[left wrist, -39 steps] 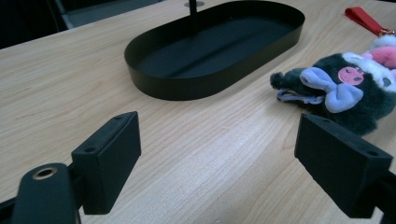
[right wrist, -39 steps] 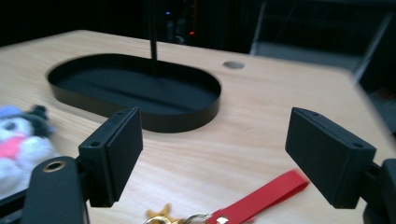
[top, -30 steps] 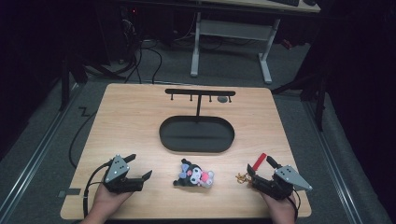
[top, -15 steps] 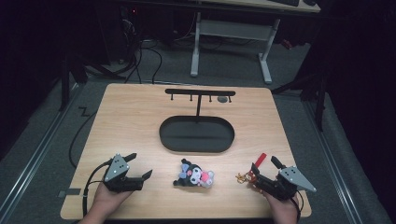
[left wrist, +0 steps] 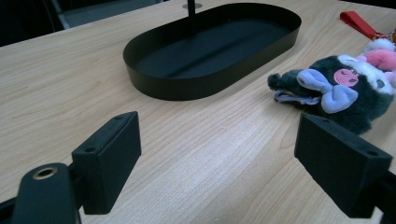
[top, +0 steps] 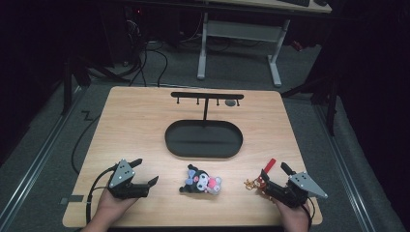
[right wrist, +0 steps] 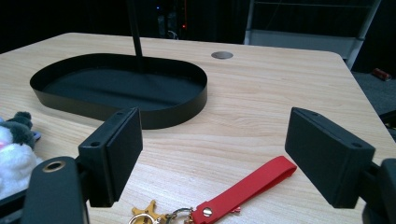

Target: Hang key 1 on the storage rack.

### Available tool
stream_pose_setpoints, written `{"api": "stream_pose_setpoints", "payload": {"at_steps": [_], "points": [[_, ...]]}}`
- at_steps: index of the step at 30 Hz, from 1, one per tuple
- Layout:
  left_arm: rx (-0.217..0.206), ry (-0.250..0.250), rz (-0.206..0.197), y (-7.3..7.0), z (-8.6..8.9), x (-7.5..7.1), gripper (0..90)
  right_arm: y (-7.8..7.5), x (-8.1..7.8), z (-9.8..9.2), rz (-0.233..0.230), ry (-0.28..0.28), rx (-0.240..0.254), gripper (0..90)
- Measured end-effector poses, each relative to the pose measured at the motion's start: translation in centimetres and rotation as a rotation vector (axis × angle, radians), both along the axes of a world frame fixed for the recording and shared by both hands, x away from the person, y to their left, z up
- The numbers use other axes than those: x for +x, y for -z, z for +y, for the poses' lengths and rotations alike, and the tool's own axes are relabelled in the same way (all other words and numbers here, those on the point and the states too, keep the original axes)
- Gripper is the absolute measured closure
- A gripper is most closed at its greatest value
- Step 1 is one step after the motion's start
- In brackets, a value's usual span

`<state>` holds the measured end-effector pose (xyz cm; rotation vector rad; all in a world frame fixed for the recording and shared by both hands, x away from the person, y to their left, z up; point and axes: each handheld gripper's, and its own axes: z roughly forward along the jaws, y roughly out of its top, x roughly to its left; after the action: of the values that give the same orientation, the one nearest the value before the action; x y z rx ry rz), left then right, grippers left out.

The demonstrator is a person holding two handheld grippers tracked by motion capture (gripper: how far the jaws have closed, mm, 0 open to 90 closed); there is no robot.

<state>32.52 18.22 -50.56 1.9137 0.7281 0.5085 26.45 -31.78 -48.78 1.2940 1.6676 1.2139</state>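
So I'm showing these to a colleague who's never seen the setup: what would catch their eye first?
Probably the plush toy lying at the table's near edge, between the two hand-held grippers. Next, the black oval tray in the middle, with a hook stand rising from it. Then the red key strap lying between the right hand-held gripper's open jaws.

We hold a black two-fingered gripper in each hand, both low over the near edge of the tabletop. Our left hand (top: 113, 207) comes up from the bottom edge in the high view and carries the left gripper (top: 145, 173), its grey three-cornered plate on top and its fingers (left wrist: 108, 163) spread wide with nothing between them, pointing away and to the right. Our right hand (top: 294, 217) carries the right gripper (top: 274, 170), whose fingers (right wrist: 113, 153) also stand wide apart, clamping nothing, aimed away and to the left. A dark cable trails from the left gripper.
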Motion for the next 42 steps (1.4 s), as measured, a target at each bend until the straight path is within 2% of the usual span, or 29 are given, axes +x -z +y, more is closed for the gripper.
{"api": "stream_pose_setpoints", "payload": {"at_steps": [4,13,15,16,17,19,22,24,27,28,30,31,32,33,34,35,36,37,39,42], "points": [[0.001,0.0,0.0,0.0,0.0,0.0,15.1,-0.1,0.0,-0.1,0.004,0.005,-0.001,21.2],[0.004,0.005,0.0,0.0,-0.1,0.0,15.1,-0.8,-0.2,-0.9,0.026,0.021,-0.037,24.6],[0.003,0.005,0.001,0.1,-0.1,0.0,15.1,-1.2,0.0,-1.1,0.067,0.016,-0.054,24.2],[0.003,0.005,0.001,0.1,-0.1,0.0,15.1,-1.2,0.0,-1.1,0.067,0.016,-0.054,24.2],[0.004,0.004,0.0,0.1,-0.1,0.0,15.1,-1.4,0.3,-1.1,0.106,0.001,-0.075,24.0],[0.001,0.011,-0.005,0.0,-0.1,-0.1,15.1,-1.6,0.6,-1.2,0.145,-0.001,-0.105,22.7],[0.006,0.02,-0.009,0.0,-0.1,-0.2,15.1,-1.9,1.0,-1.6,0.234,-0.01,-0.121,21.6],[0.004,0.02,-0.008,0.0,-0.1,-0.2,15.1,-2.0,1.1,-1.7,0.27,-0.021,-0.13,21.7],[-0.001,0.02,-0.007,0.0,-0.1,-0.1,15.1,-1.9,1.2,-1.4,0.328,-0.037,-0.205,22.4],[-0.001,0.02,-0.007,0.0,-0.1,-0.1,15.1,-1.9,1.2,-1.4,0.328,-0.037,-0.205,22.4],[0.001,0.022,-0.009,-0.1,-0.1,-0.1,15.1,-1.7,1.3,-1.1,0.382,-0.061,-0.261,22.6],[-0.003,0.022,-0.011,-0.1,-0.1,-0.2,15.1,-1.6,1.3,-0.9,0.43,-0.079,-0.273,23.0],[-0.005,0.022,-0.01,-0.1,-0.2,-0.2,15.1,-1.6,1.3,-0.9,0.43,-0.079,-0.273,23.0],[0.0,0.023,-0.013,-0.1,-0.2,-0.2,15.1,-1.5,1.4,-0.7,0.467,-0.102,-0.299,23.3],[0.0,0.023,-0.013,-0.1,-0.2,-0.2,15.1,-1.5,1.4,-0.7,0.467,-0.102,-0.299,23.3],[0.003,0.025,-0.012,-0.1,-0.2,-0.2,15.1,-1.4,1.3,-0.4,0.5,-0.121,-0.323,24.0],[0.003,0.025,-0.012,-0.1,-0.2,-0.2,15.1,-1.4,1.3,-0.4,0.5,-0.121,-0.323,24.0],[0.006,0.026,-0.012,-0.1,-0.3,-0.2,15.1,-1.4,1.3,-0.2,0.528,-0.141,-0.331,24.3],[0.008,0.026,-0.011,-0.1,-0.3,-0.2,15.1,-1.5,1.3,0.0,0.553,-0.154,-0.34,24.4],[0.009,0.026,-0.011,-0.1,-0.2,-0.2,15.1,-1.6,1.3,0.2,0.577,-0.176,-0.347,24.8]]}}
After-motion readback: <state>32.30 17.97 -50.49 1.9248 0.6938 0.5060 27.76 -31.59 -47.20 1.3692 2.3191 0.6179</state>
